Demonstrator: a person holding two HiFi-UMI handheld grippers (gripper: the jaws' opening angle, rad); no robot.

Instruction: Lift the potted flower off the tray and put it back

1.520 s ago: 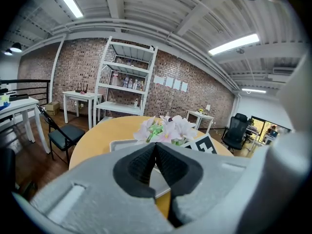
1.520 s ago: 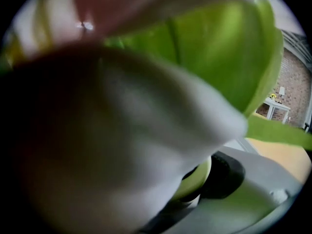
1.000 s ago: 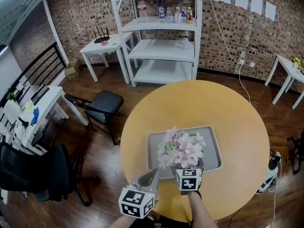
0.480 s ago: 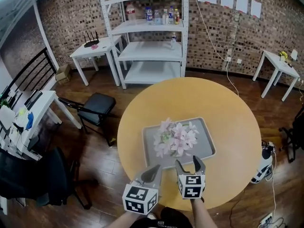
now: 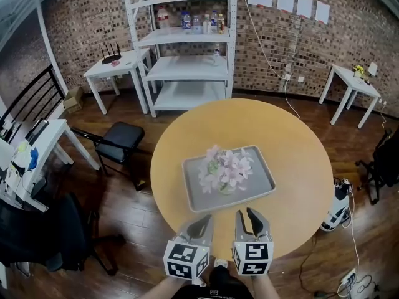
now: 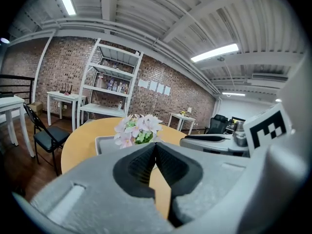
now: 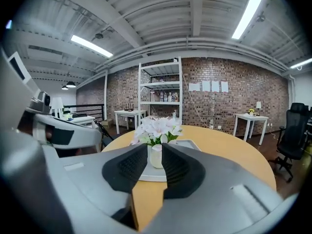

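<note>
Potted flower (image 5: 225, 169) on tray (image 5: 254, 185), tray mid-table (image 5: 296, 151); shelf unit (image 5: 187, 67) behind table; chair (image 5: 121, 136) left.

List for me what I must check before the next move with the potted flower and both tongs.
1. Potted flower stands upright on the tray: ok.
2. Tray lies fully on the table: ok.
3. Right tongs hold nothing; their jaws have just been closing, with a narrow gap between them: ok.
4. Left tongs are shut and empty: ok.
5. Both tongs are apart from the flower, near the table's edge: ok.
</note>
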